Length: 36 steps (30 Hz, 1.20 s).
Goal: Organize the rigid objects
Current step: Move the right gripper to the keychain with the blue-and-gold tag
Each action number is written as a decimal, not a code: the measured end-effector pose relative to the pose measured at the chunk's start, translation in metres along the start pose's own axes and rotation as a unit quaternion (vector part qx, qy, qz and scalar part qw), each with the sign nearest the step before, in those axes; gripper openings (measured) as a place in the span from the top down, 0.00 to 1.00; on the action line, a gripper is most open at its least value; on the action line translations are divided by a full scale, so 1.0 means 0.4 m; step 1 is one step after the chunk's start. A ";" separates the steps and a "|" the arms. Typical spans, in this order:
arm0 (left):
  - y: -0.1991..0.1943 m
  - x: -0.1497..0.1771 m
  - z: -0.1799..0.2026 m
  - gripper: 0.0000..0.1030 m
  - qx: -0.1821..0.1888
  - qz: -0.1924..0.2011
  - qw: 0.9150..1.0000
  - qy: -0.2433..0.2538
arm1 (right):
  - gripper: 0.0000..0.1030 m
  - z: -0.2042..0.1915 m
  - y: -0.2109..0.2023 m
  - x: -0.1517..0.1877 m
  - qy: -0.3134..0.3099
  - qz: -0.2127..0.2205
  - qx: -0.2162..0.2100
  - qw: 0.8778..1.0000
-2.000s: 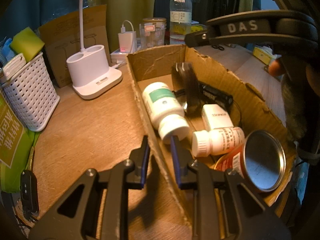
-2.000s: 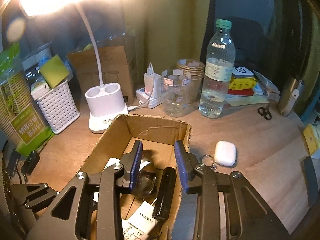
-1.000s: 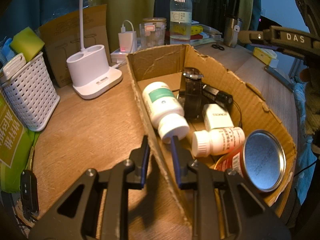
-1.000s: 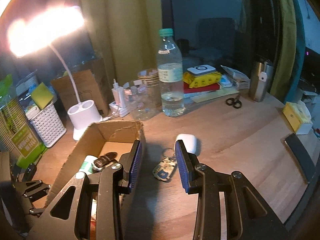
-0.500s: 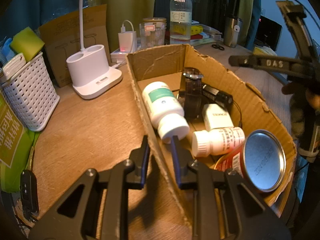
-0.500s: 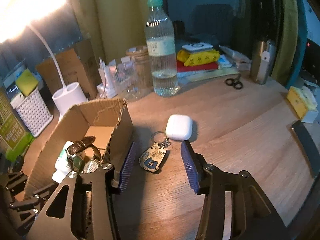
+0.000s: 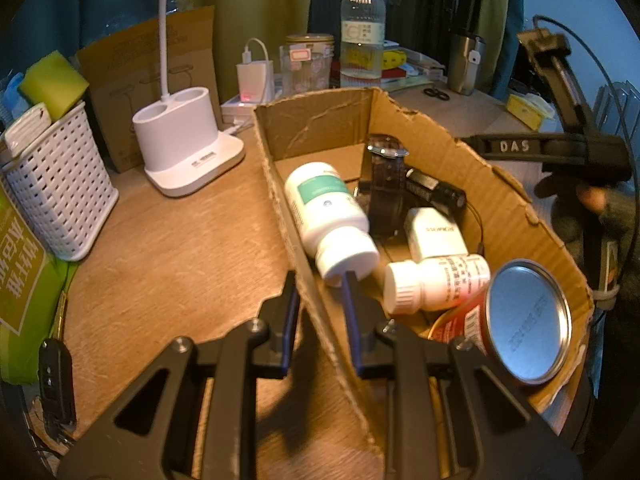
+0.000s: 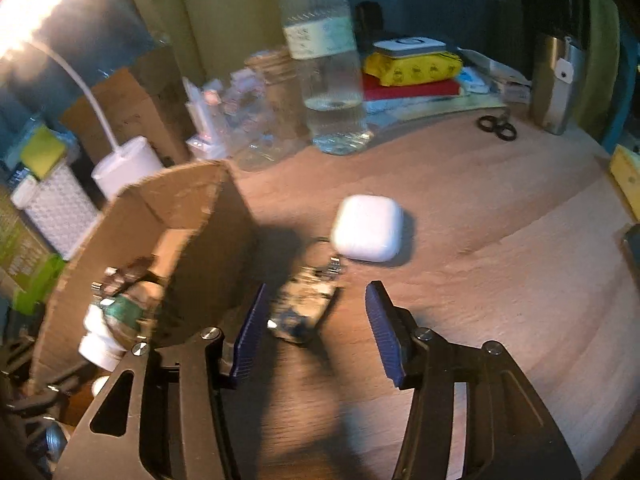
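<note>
Nearest in the right wrist view, the right tool [image 8: 314,334] is seen tilted steeply down toward the wooden surface [image 8: 500,280], its jaws opening, with nothing pressed between the pads. The keychain [image 8: 306,306] lies flat on the surface just ahead of and between the blue fingertips, blurred, so its detail cannot be made out. The step in hand is judged to be the approach to a pickup of this keychain, which is then presumably to be carried to the cardboard box [image 8: 192,216] just to its left. The next move is judged to call for the jaws to be lowered around the flat fob, closed low against the surface, and the item lifted clear of the box wall. Just beyond the keychain, touching or nearly touching its ring, the white earbud case [image 8: 368,233] rests on the surface, and it could be nudged by a careless descent. In the left wrist view, the left tool [image 7: 320,312] is held angled downward and clamped shut on the near wall of the cardboard box, steadying it. Inside the box, a red can [image 7: 524,326], two white pill bottles, a white charger, a watch [image 7: 386,184] and a dark cylinder are already collected.
</note>
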<state>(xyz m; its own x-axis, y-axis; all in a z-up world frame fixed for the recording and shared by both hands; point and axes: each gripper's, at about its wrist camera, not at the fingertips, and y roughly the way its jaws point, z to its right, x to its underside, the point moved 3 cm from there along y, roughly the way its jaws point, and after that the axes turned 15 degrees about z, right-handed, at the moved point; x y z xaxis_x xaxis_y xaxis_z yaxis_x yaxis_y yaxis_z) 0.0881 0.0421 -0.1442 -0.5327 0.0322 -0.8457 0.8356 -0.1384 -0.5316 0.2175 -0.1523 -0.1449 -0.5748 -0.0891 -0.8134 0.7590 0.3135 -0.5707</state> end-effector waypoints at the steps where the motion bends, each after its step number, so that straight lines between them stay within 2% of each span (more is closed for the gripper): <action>1: 0.000 0.000 0.000 0.78 0.000 0.000 1.000 -0.001 | 0.48 0.008 0.005 0.005 -0.002 -0.005 0.003 1.000; 3: 0.000 0.000 0.000 0.78 0.000 0.000 1.000 0.000 | 0.48 0.009 0.013 0.014 -0.016 -0.013 0.006 1.000; 9: 0.000 0.000 0.003 0.78 0.004 0.000 1.000 0.000 | 0.48 -0.034 0.040 0.028 -0.050 -0.030 -0.019 0.998; 18: 0.000 0.000 0.006 0.78 0.005 0.000 1.000 0.001 | 0.48 -0.047 0.058 0.024 -0.068 -0.031 -0.026 0.997; 29: -0.001 0.000 0.005 0.78 0.004 -0.001 1.000 0.000 | 0.48 0.017 0.032 0.025 -0.048 -0.020 0.024 0.998; 36: -0.001 0.000 0.005 0.78 0.005 -0.001 1.000 0.000 | 0.48 0.002 0.034 0.015 -0.057 -0.017 0.019 0.998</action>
<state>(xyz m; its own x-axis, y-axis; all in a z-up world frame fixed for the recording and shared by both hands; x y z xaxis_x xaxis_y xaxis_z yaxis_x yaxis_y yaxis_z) 0.0877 0.0400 -0.1439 -0.5336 0.0329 -0.8451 0.8337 -0.1474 -0.5321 0.2248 -0.1494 -0.1578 -0.5631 -0.2062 -0.8002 0.7520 0.2735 -0.5997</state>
